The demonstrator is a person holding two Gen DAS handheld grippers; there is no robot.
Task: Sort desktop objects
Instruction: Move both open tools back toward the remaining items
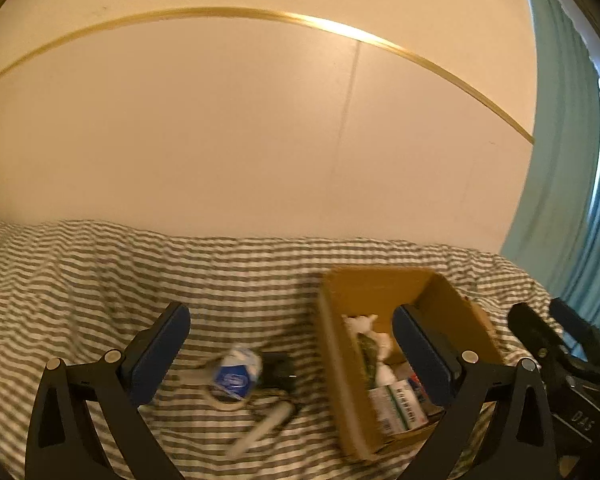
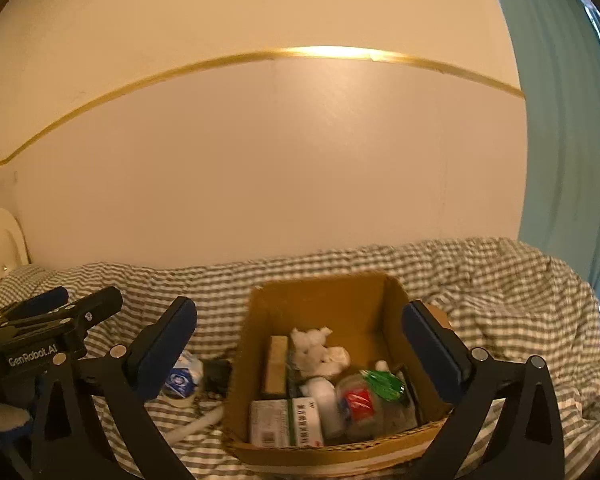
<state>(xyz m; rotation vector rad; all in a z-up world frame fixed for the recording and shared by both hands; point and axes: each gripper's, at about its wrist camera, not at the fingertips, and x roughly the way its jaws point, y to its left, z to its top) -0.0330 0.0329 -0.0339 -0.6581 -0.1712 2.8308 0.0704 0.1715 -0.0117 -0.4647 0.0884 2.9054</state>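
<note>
An open cardboard box point(image 2: 324, 292) stands on the striped cloth and holds a white-green medicine carton point(image 2: 286, 422), crumpled white tissue point(image 2: 320, 350), a clear packet with red and green contents point(image 2: 366, 396) and a small brown box point(image 2: 276, 364). The box also shows in the left wrist view point(image 1: 336, 344). Left of the box lie a blue-white packet point(image 1: 236, 374), a dark object point(image 1: 278, 368) and a white tube point(image 1: 260, 426). My left gripper point(image 1: 292, 344) is open above these loose items. My right gripper point(image 2: 300, 336) is open and empty over the box.
A grey-white striped cloth point(image 1: 80, 280) covers the surface, rumpled at the right point(image 2: 500, 300). A cream wall stands behind, with a teal curtain point(image 2: 560, 120) at the right. The other gripper's body shows at each view's side point(image 2: 40, 332).
</note>
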